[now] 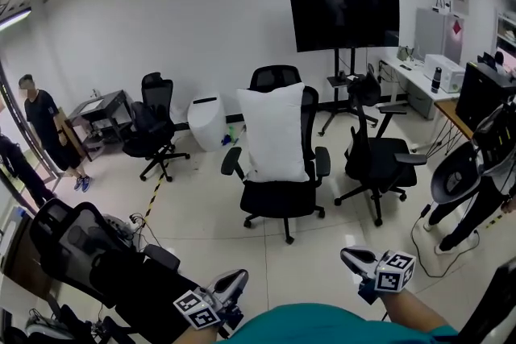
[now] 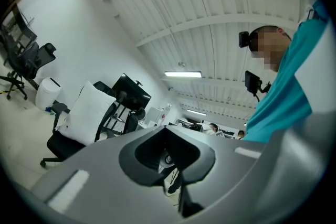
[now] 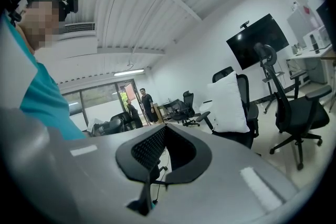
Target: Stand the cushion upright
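The white cushion (image 1: 276, 133) stood on the seat of a black office chair (image 1: 282, 197) in the middle of the room, its long axis running up and down and its back resting against the chair's backrest. By our reading it was already upright, or close to it, with only a slight lean. Behind it a dark screen (image 1: 343, 15) hung on a wheeled stand, other chairs were scattered over the pale floor (image 1: 201, 213), and a person (image 1: 44, 125) stood by the far left wall.

We held both tools low and close to the body, well apart from the cushion, which lay straight ahead across open floor. The left gripper (image 1: 239, 276) had its jaws together on nothing; the right gripper (image 1: 351, 257) was likewise closed and empty. The cushion sat roughly between the two lines of reach, the left perhaps slightly nearer, so any further touch would have called for a step forward first.
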`<state>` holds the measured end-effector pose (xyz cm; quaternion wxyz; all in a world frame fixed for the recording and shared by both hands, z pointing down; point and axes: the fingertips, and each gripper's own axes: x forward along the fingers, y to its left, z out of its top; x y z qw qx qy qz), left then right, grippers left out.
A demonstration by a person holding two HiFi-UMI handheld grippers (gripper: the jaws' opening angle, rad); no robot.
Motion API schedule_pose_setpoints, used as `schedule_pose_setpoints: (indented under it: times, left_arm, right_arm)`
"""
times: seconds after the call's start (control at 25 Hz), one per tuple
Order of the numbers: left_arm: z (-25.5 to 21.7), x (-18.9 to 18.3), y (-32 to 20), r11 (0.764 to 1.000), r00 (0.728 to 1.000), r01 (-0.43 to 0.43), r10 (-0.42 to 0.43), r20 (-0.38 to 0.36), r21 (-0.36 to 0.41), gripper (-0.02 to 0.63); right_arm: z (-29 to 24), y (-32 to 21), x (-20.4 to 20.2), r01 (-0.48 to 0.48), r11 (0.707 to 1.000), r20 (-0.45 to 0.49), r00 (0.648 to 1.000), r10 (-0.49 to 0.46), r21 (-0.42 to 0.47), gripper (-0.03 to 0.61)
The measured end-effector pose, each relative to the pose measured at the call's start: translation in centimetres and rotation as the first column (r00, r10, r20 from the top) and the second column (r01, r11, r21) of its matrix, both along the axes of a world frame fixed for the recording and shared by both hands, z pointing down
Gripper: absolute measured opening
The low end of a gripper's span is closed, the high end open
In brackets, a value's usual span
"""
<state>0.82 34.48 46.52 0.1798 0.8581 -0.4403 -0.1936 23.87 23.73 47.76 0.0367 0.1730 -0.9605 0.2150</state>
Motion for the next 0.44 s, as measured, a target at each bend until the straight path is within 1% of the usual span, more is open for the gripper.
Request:
schedule_pose_setpoints:
  times: [0.12, 0.44]
  left_arm:
    - [-0.02, -0.62, 0.14, 1.0, 1.0, -0.012, 0.012, -0.008, -0.002, 0.011]
    - [0.21, -0.7, 0.44, 0.999, 0.999, -0.034, 0.034, -0.016, 0.006, 0.011]
  right_arm:
    - [-0.56, 0.4, -0.75, -0.001, 1.0, -0.007, 1.0, 0.001, 0.009, 0.0]
    - [-0.73, 0.83, -1.05, -0.007, 1.0, -0.019, 1.0, 0.008, 0.025, 0.0]
